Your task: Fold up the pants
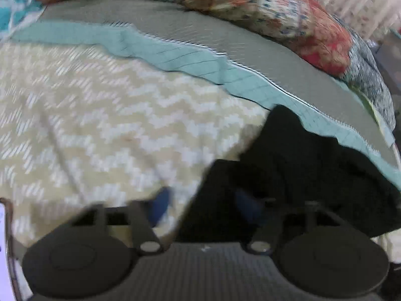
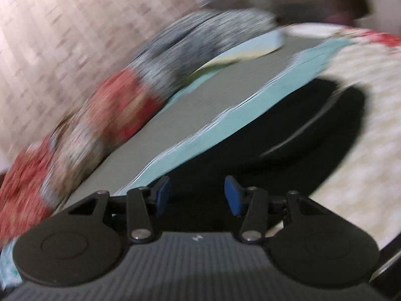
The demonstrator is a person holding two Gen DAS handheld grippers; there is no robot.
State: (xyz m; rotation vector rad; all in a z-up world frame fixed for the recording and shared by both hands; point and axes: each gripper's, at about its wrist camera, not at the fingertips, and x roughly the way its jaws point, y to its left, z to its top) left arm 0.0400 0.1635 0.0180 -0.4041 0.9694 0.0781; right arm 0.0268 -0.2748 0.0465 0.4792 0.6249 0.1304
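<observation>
In the left wrist view, a cream bedspread with a white zigzag pattern (image 1: 105, 130) fills the left and centre of the frame, bordered above by a teal band (image 1: 175, 55) and a grey strip (image 1: 155, 22), with a red-and-blue patterned quilt (image 1: 275, 12) bunched along the top. Low in the frame the left gripper (image 1: 203, 208) shows its blue pads (image 1: 160, 207) spread apart with nothing between them — the left pad over the bedspread, the right one against the dark cloth. The black pants (image 1: 313, 170) lie in a heap at lower right, their upper edge lapping onto the teal band. The right wrist view is heavily blurred: a pale patterned wall (image 2: 57, 37) at upper left, the quilt running diagonally below it. The right gripper (image 2: 198, 195) has its jaws spread too, empty, just above the pants, which spread darkly from bottom centre toward the right, between the teal band and the cream bedspread.
</observation>
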